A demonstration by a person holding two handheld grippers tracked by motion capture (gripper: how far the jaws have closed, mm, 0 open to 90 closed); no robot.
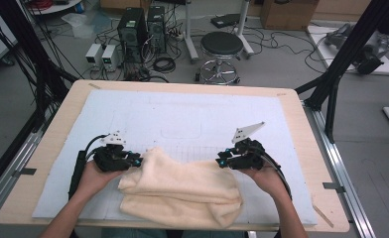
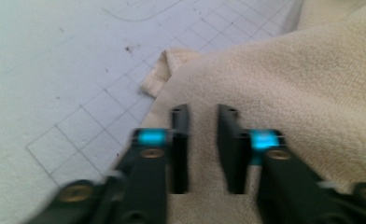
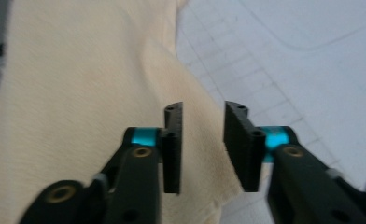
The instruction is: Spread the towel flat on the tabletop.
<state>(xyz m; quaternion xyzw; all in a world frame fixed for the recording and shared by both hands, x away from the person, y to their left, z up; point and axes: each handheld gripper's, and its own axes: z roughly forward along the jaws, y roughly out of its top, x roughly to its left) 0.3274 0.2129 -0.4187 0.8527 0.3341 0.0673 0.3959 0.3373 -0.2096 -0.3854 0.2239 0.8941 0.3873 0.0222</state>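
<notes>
A cream towel (image 1: 182,191) lies folded and rumpled on the pale blue gridded mat (image 1: 182,114), near the table's front edge. My left gripper (image 1: 142,161) sits at the towel's left upper corner, pointing right. In the left gripper view its jaws (image 2: 203,112) stand a little apart over the towel (image 2: 288,70), with flat cloth showing in the gap. My right gripper (image 1: 218,162) is at the towel's right upper end, pointing left. Its jaws (image 3: 203,109) are also apart, just above the towel's edge (image 3: 78,93), with nothing pinched.
The wooden table (image 1: 63,114) carries the mat, whose far half is bare. Beyond the table stand a black stool (image 1: 222,47), computer towers (image 1: 133,25) and loose cables on the floor. A black frame post (image 1: 341,59) rises at the right.
</notes>
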